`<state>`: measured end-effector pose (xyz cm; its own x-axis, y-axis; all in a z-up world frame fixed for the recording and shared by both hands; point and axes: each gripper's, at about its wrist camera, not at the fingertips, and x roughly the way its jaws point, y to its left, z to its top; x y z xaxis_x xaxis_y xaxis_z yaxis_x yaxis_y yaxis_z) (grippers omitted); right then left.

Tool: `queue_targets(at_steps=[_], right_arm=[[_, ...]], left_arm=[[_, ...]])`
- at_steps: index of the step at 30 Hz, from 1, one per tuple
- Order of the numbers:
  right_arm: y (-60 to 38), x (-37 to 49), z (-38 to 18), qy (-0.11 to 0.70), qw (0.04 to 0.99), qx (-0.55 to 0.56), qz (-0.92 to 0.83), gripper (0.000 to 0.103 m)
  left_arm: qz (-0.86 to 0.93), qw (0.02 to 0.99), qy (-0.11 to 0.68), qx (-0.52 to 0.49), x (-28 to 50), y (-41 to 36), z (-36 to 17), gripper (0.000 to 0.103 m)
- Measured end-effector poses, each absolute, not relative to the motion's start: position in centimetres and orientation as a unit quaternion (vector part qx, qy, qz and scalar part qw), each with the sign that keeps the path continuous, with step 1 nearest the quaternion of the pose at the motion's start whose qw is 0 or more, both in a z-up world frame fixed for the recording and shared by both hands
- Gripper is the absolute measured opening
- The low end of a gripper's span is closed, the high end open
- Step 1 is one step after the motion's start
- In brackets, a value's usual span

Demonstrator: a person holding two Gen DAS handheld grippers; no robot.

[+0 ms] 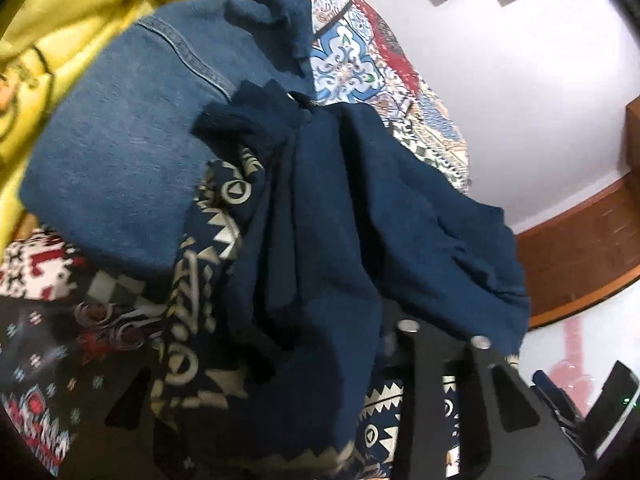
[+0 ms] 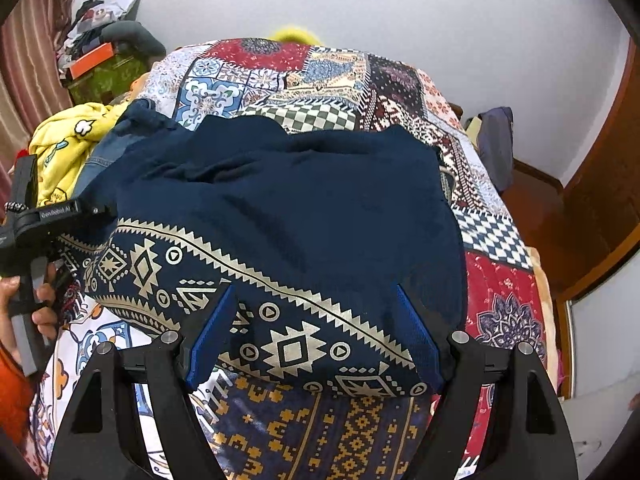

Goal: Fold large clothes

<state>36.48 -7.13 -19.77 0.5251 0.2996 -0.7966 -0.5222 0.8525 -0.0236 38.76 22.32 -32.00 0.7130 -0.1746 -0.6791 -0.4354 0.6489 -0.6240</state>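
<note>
The right tool [image 2: 312,332] is spread around the navy cloth with cream pattern [image 2: 280,216] on the patchwork bed [image 2: 320,80]; the left tool [image 1: 280,392] pinches it.

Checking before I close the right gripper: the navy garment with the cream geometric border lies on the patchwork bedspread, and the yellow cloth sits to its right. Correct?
Not quite. In the right wrist view the yellow cloth sits to the left of the navy garment, not the right. The patchwork bedspread part holds.
</note>
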Motion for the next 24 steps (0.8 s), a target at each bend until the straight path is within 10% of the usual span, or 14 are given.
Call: queue_targets(at_steps=[4, 24], right_arm=[[-7.3, 36.2, -19.1, 0.424, 0.863, -0.131, 0.241, 0.076], [2.8, 36.3, -20.0, 0.431, 0.815, -0.136, 0.362, 0.076]], left_arm=[[0.102, 0.855, 0.352, -0.368, 37.4, 21.6, -29.2, 0.009], [0.124, 0.948, 0.212, -0.203, 33.0, 20.7, -14.0, 0.007]])
